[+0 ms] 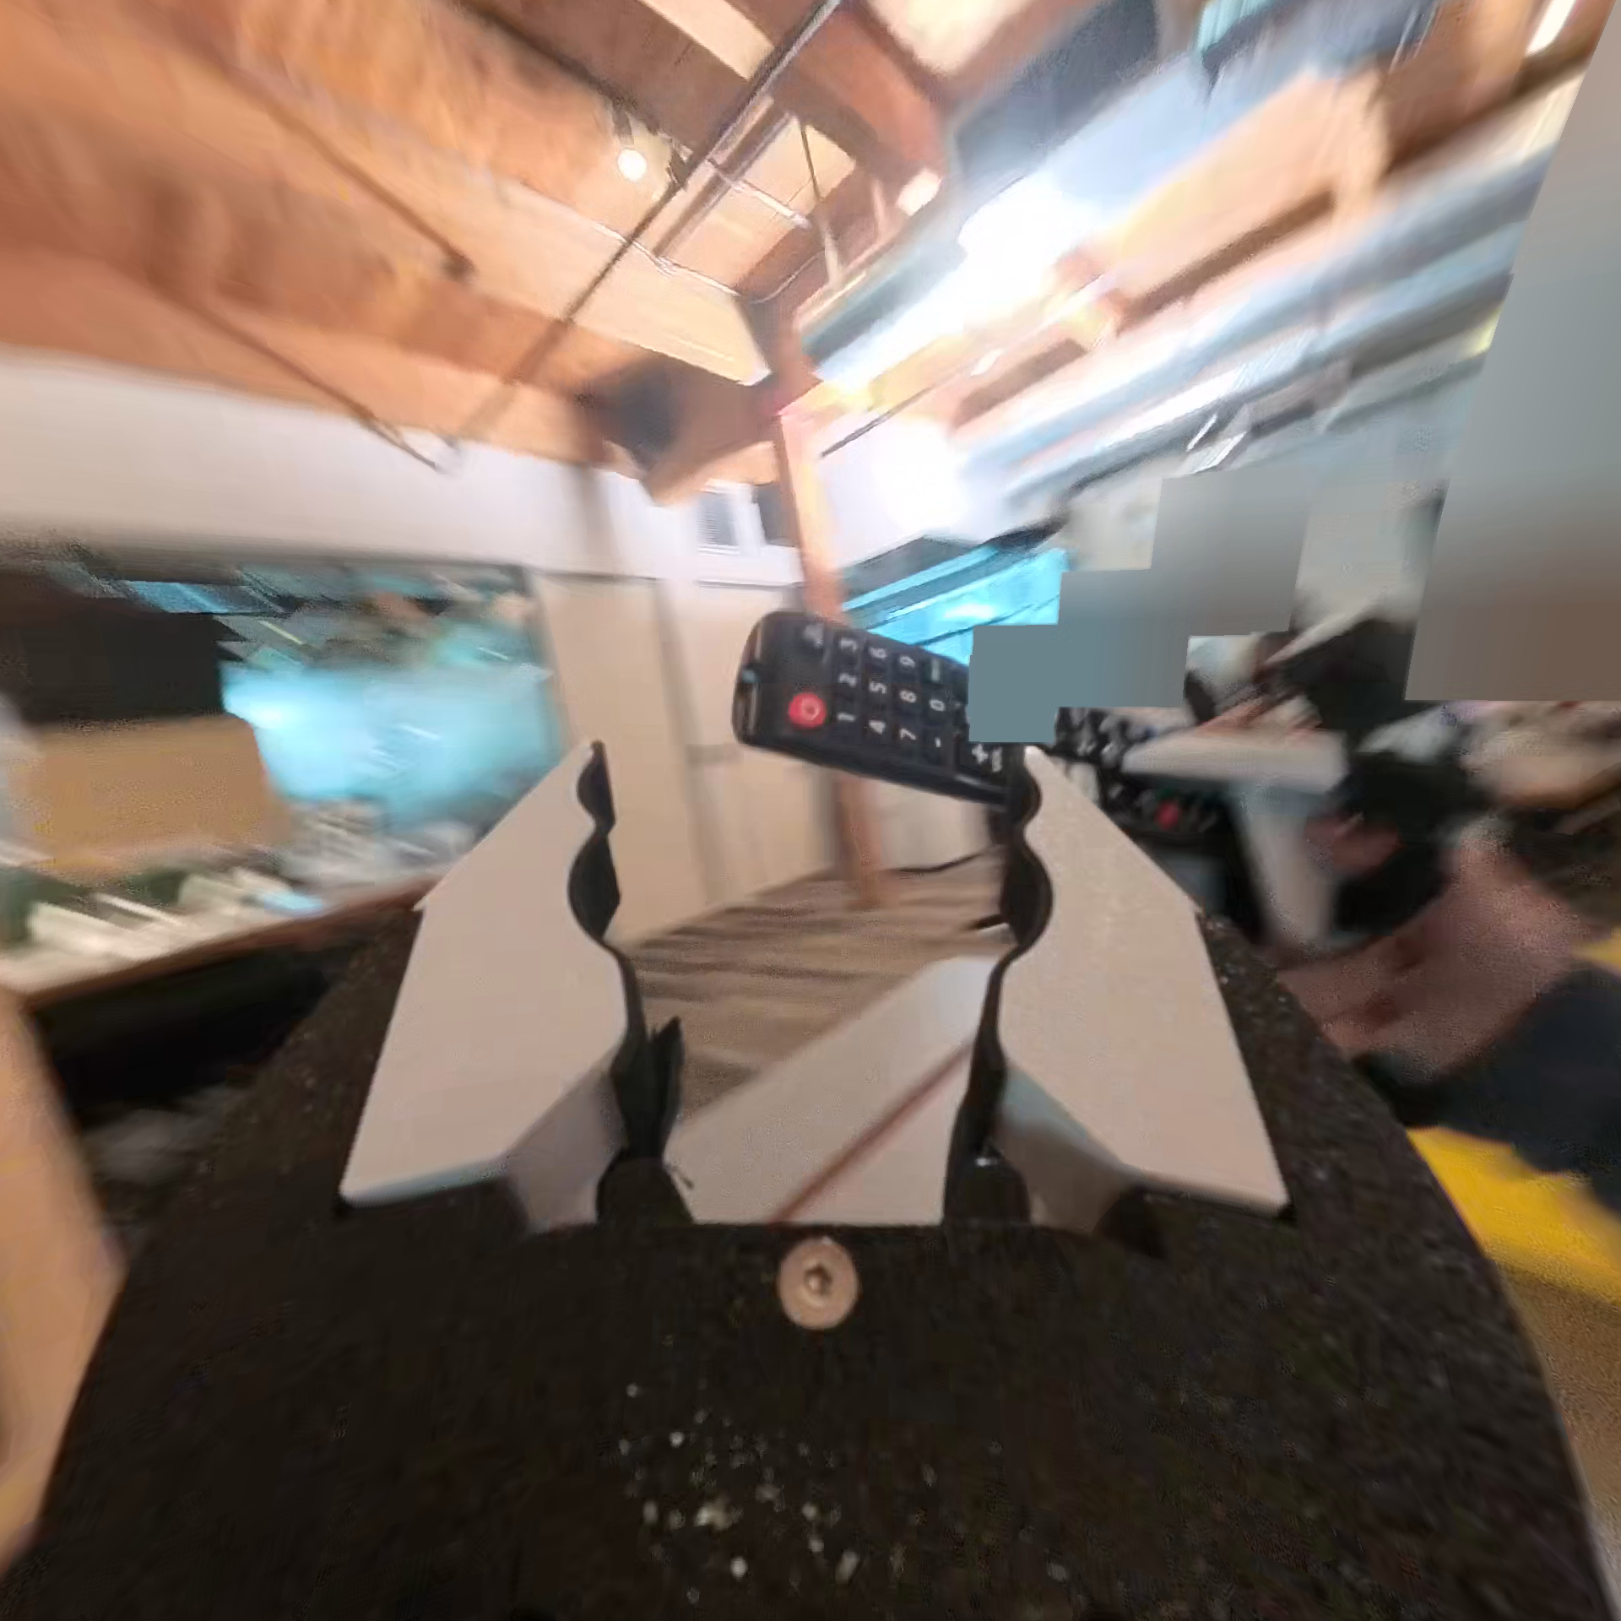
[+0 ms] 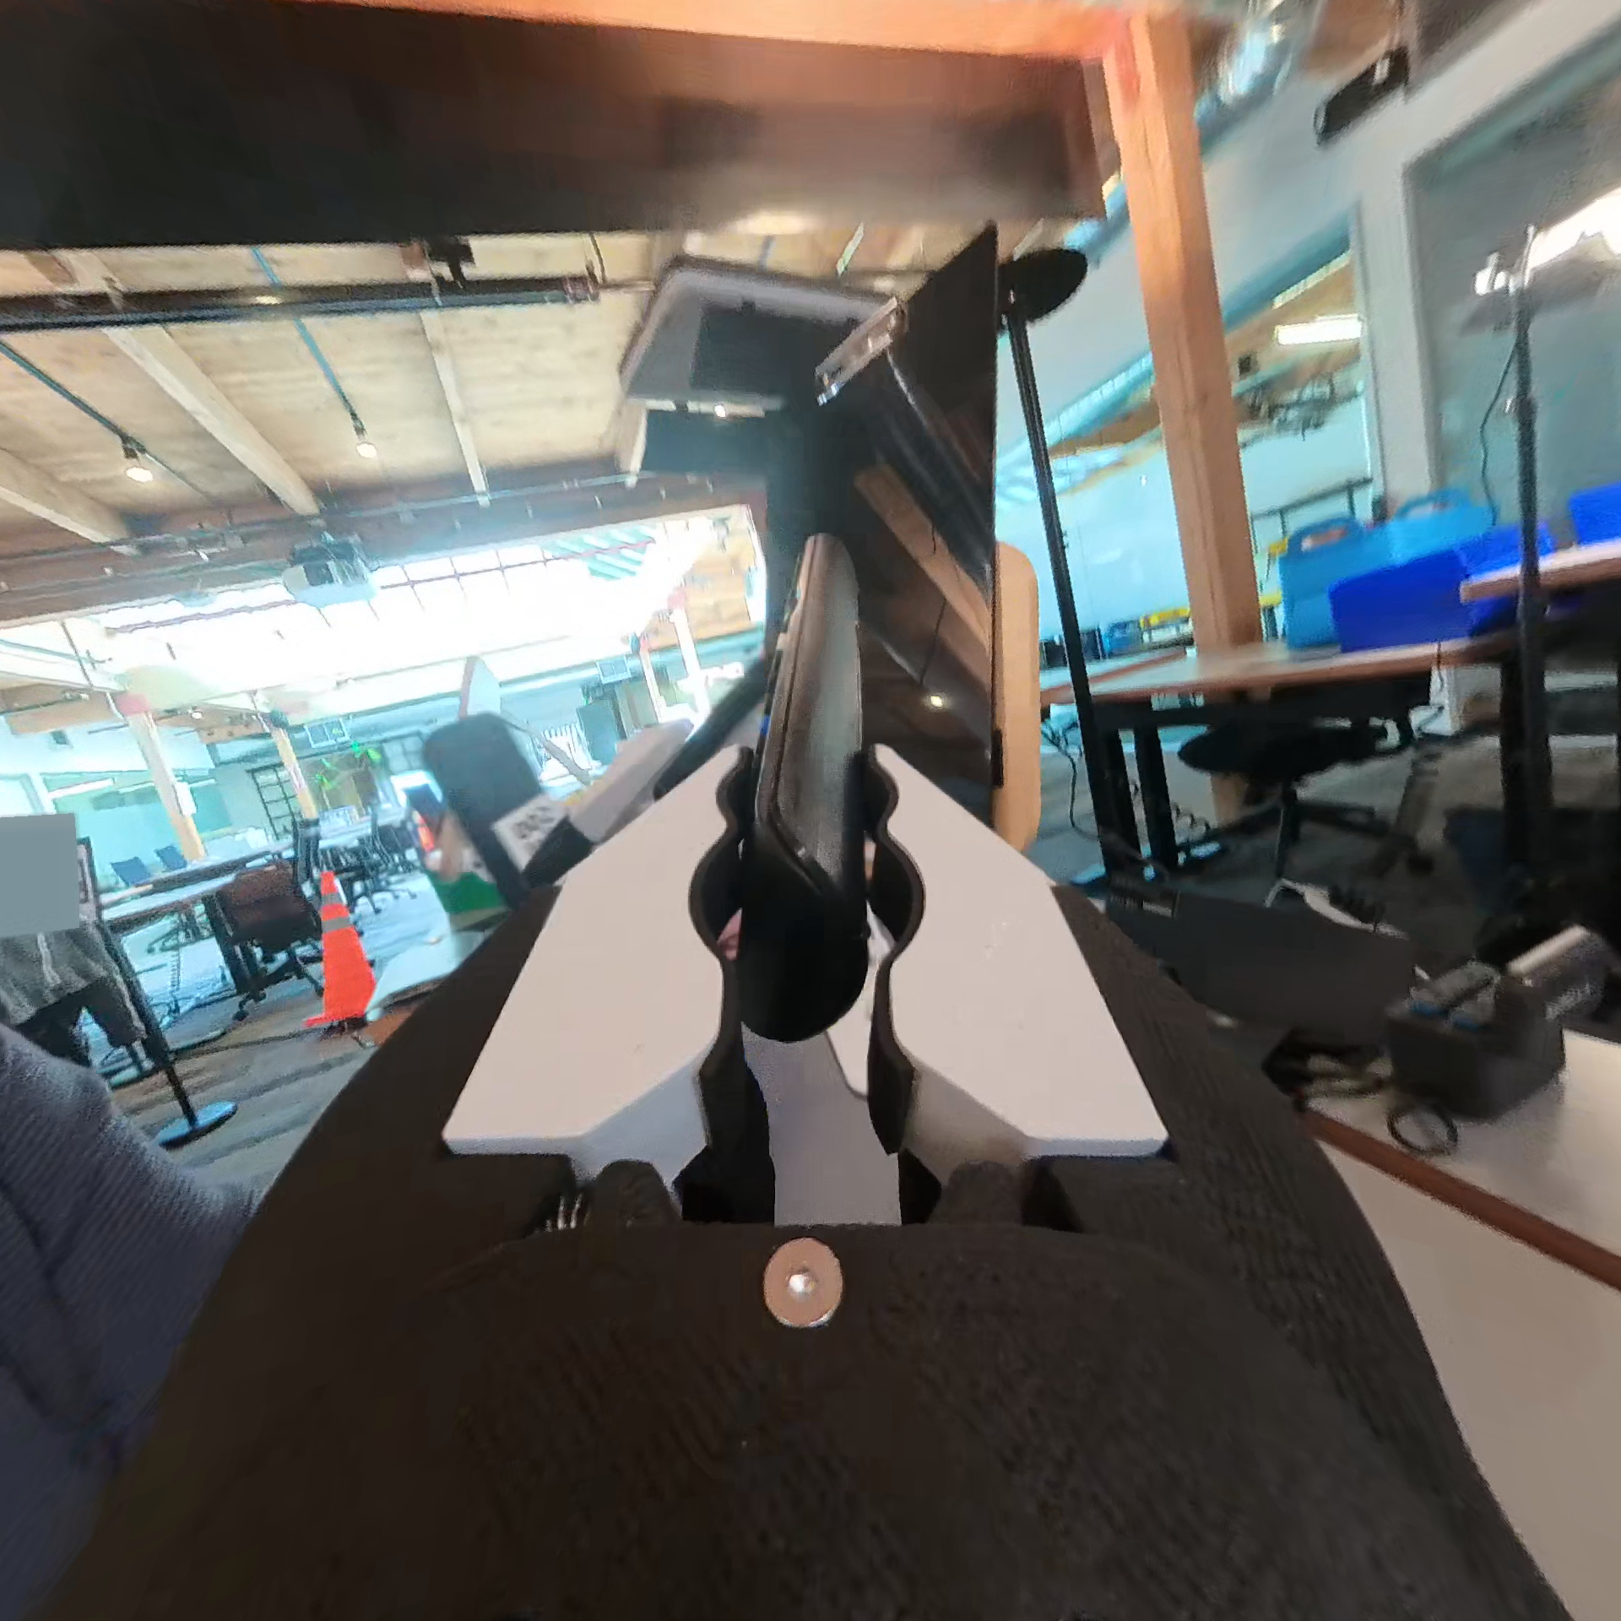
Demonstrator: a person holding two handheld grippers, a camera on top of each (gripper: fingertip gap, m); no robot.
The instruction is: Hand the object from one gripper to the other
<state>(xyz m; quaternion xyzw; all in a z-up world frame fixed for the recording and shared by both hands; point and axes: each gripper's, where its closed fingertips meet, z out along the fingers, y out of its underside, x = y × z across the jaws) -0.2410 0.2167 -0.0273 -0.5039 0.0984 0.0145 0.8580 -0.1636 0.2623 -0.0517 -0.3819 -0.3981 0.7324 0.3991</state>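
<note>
Remote control [image 2: 811, 789] sat clamped edge-on between the fingers of the right hand-held gripper [image 2: 811, 794], raised in the air, long body pointing up and away. Left hand-held gripper [image 1: 811, 772] was spread wide with nothing in it; remote's keypad end showed just beyond its right fingertip [image 1: 1044, 781]. Background blurred.

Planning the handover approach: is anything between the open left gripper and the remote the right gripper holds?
Nothing visible. The left gripper is open, and only air separates its fingertips from the black remote, clamped in the right gripper. A mosaic patch hides the remote's far end.
</note>
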